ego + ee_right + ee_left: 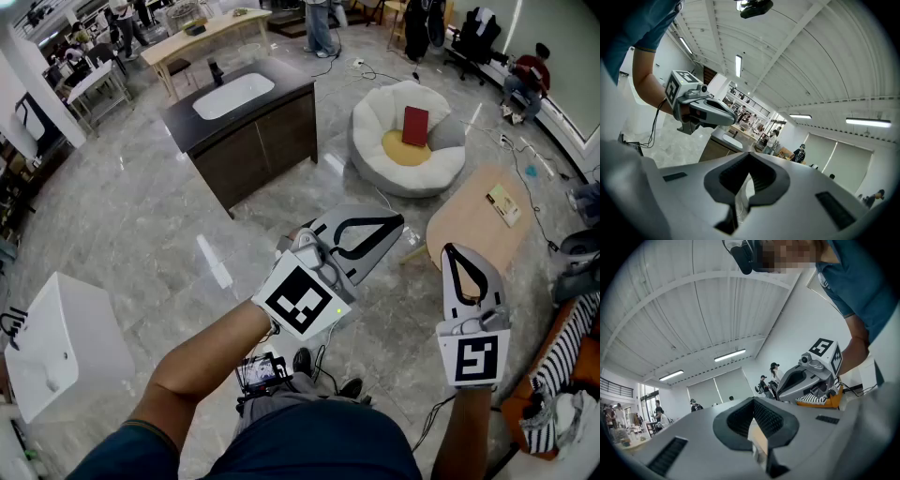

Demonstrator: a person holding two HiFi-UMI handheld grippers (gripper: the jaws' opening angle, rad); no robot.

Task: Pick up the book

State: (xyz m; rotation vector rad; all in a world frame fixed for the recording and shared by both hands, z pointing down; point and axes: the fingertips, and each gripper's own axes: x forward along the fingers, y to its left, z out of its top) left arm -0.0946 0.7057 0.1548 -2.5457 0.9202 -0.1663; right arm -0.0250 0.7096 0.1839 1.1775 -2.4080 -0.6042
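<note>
Left gripper (754, 404) in foreground, grey jaws with black pads pressed together, nothing between. Right gripper (782, 387) beyond at right, marker cube (826, 350) on top, held by bare forearm (857, 350) of person in blue shirt (855, 282). White arched ceiling (693, 310), two strip lights (730, 355). Several people (774, 372) standing far back near grey blinds (717, 391). Striped cloth (818, 399) low at right.
</note>
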